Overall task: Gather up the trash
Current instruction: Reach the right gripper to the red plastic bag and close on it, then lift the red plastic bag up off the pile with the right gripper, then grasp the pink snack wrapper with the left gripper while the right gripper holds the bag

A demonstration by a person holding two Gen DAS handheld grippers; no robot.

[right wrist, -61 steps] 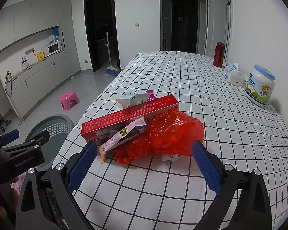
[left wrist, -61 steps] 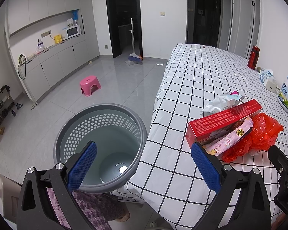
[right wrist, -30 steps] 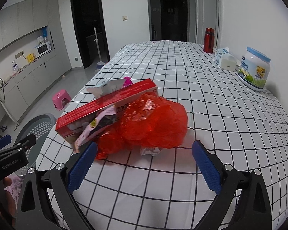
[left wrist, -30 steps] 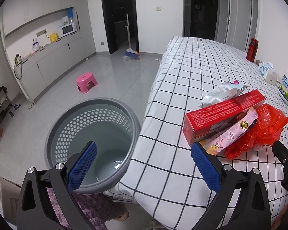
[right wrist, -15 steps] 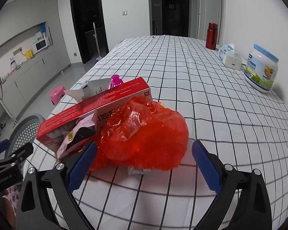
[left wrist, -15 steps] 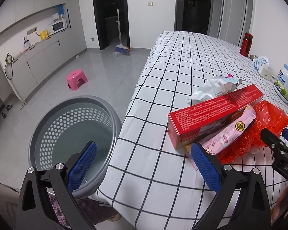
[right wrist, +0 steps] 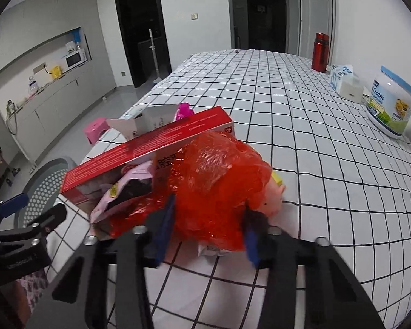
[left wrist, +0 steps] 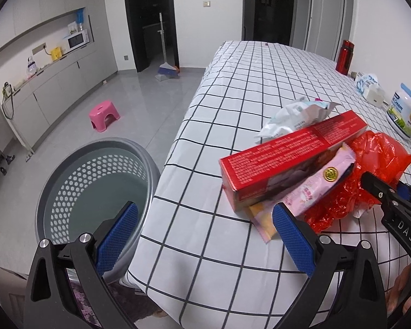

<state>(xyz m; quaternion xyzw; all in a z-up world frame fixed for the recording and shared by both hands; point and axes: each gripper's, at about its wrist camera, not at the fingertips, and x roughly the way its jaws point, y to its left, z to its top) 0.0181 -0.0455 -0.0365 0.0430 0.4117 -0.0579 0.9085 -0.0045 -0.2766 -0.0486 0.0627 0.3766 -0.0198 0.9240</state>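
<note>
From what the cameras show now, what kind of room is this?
Probably a kitchen and dining room in a home. A counter carries a microwave, a long table wears a checked cloth, and a broom leans by a doorway.

The white jar [right wrist: 391, 103] with the blue lid, standing on the checked tablecloth near the wall, carries the word "Cream" in blue on its label, seen in both wrist views; the smaller print beneath it is too small to read. The black body of the right gripper [left wrist: 394, 205], at the right edge of the left wrist view, bears the white letters "DAS"; whatever comes before them is cut off. The long red box [right wrist: 150, 150] has a white panel facing the right wrist camera with large dark Chinese characters, partly covered by the red plastic bag [right wrist: 219, 181]; its red sides carry dense fine print, illegible.
</note>
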